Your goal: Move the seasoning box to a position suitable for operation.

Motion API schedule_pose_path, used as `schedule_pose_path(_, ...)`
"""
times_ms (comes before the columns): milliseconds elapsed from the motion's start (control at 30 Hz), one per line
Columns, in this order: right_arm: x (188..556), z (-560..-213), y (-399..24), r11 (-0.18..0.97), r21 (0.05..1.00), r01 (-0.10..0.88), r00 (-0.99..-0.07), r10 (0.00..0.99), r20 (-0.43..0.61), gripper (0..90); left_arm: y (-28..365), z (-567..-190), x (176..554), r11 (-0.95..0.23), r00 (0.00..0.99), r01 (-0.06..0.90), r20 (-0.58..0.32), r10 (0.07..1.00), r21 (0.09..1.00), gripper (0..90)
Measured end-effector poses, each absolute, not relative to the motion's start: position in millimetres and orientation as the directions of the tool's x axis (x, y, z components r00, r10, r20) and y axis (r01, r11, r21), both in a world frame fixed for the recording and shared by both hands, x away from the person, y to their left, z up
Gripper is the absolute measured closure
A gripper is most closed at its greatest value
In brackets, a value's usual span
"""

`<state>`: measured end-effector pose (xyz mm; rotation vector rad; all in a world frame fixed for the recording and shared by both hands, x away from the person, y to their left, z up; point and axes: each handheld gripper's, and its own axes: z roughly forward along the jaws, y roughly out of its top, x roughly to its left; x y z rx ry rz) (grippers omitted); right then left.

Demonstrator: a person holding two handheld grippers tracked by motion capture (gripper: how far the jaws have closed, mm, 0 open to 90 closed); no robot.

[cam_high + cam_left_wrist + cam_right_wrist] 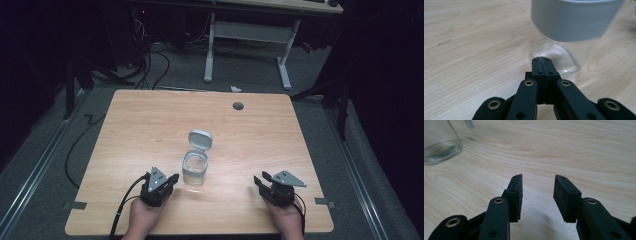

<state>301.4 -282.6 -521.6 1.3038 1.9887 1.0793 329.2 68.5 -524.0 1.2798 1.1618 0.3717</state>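
Left hand (142,216): it comes in from the near edge of the table (150,125), wrist low, and carries the left gripper (172,179), which points forward and a little toward the middle.
Left gripper's jaws: pressed flat together with nothing between them; in the left gripper view the tips (541,59) end just short of the jar's glass base.
Right hand (286,216): it also enters from the near edge, well apart from the left hand, and aims the right gripper (258,181) toward the left and slightly forward.
Right gripper's jaws: they stand apart with bare wood between them (537,185); they hold nothing.
Jar (194,171): a clear glass jar with a grey collar, upright on the table between the two grippers, just beside the left one and farther from the right one.
Lid (200,139): grey, hinged at the jar's far side, flipped open and standing up behind the mouth.
Jar in the right gripper view: its glass base (439,147) sits at the upper left corner, off the jaws' line.
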Motion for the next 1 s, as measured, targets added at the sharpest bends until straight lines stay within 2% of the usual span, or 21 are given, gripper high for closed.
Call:
schedule_pose_path(333, 300.7, -521.4, -283.9, 0.211, 0.838, 0.503, -0.394, 0.919, 0.005, 59.5, 57.4, -524.7, 344.4, 0.332, 0.415, 0.365, -0.472, 0.778, 0.87, 90.0)
schedule_pose_path(1000, 300.9, -522.0, -282.3, 0.218, 0.838, 0.5, -0.4, 0.916, 0.0, 59.5, 48.8, -521.9, 332.3, 0.323, 0.443, 0.361, -0.466, 0.766, 0.875, 90.0)
